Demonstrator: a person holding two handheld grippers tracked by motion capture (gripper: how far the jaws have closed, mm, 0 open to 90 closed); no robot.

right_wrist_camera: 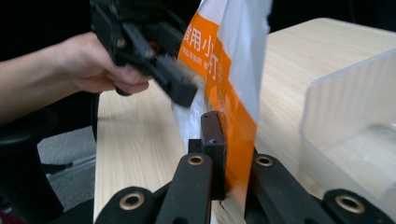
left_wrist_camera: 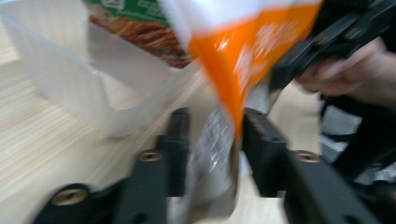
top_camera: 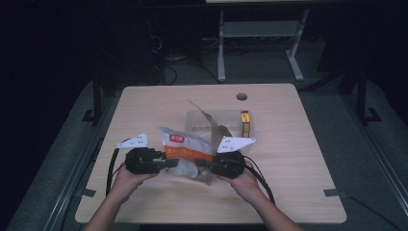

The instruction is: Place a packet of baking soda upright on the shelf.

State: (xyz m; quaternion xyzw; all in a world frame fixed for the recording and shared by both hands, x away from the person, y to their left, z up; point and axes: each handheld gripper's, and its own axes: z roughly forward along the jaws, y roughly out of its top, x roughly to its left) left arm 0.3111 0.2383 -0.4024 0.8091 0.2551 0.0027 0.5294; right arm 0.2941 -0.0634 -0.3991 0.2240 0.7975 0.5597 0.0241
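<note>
Near the front edge of the tabletop (top_camera: 144,106), both forearms came in from below, and each hand held its gripper about level, the two pointing toward each other across an orange and white bag (top_camera: 185,147). The left gripper (top_camera: 166,162) sat at the left end of the bag and the right gripper (top_camera: 208,168) at the right end, so the bag hung between them, just above the wood. Its long axis ran across the tabletop from left to right, and its printed face was tilted up and away from the person.

From the left gripper view, the left jaws stood partly apart with the lower edge of the bag (left_wrist_camera: 233,70) between them; the pads did not press on it. From the right gripper view, the right jaws were closed tightly on the orange edge of the bag (right_wrist_camera: 233,93), which rose upright from the grip.

Just behind the bag stood a clear plastic container (top_camera: 231,120), with a green packet (top_camera: 219,126) leaning in it. A small yellow box (top_camera: 245,123) stood at the right side of the container.
</note>
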